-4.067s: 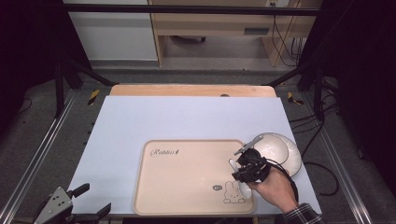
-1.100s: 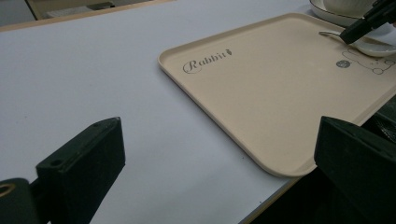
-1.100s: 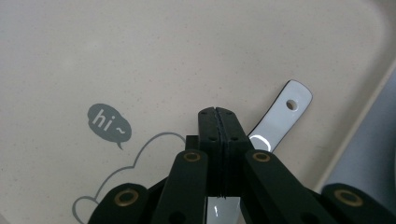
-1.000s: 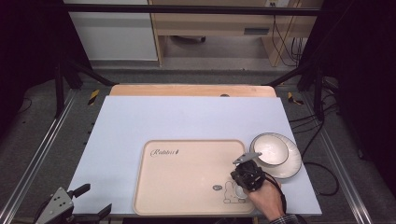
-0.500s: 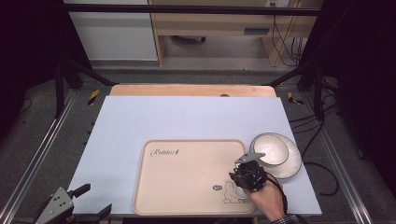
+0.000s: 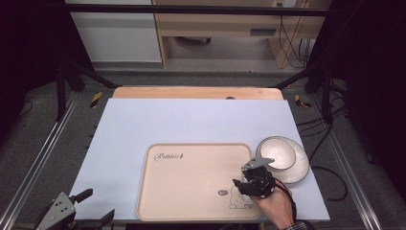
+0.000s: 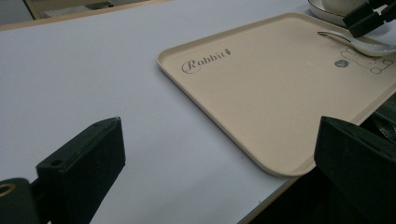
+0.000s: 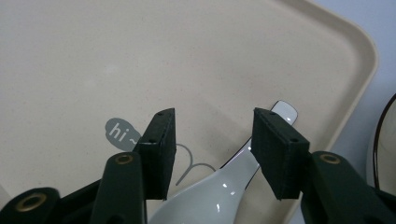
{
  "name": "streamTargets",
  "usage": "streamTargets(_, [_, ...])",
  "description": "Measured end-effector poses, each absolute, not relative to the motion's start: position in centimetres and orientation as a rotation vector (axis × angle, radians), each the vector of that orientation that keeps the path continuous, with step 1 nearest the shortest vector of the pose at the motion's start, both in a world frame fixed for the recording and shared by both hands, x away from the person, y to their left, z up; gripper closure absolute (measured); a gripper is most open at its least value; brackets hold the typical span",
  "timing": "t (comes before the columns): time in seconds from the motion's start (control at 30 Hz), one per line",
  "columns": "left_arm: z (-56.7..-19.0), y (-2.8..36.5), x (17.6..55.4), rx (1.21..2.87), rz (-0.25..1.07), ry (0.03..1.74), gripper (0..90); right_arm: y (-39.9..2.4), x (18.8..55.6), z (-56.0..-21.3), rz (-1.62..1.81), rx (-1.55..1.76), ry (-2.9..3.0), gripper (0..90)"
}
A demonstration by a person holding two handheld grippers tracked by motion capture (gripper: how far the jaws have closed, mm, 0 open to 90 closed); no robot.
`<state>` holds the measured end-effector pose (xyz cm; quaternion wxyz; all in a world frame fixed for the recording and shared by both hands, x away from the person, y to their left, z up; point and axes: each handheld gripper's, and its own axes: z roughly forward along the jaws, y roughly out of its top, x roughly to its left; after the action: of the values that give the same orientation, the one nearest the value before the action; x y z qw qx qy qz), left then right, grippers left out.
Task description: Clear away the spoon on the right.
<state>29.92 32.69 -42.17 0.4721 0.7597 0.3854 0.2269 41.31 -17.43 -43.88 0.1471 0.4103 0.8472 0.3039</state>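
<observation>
The right gripper point(image 6: 249, 179) is hovering with jaws just opened, part-wide, over a white spoon point(image 8: 219, 193) lying free on the beige tray point(image 6: 191, 191) at its five o'clock corner. A white bowl point(image 6: 281, 153) is sitting just beside, at two o'clock. The left gripper point(image 6: 91, 203) is gaping wide, empty, well apart.

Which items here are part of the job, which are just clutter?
In the job: white spoon lying on the beige tray; right gripper, jaws just opened, spoon between them but not pressed; white bowl on its saucer beside the tray.
Lying about: left gripper, idle at the table edge; cables.
</observation>
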Motion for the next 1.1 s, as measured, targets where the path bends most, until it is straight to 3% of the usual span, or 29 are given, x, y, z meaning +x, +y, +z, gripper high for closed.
streamTargets(1.1, [-42.2,32.7,29.9,1.859,0.556,0.945,1.5,-17.8,39.9,-42.4,0.954,1.121,2.361,26.0])
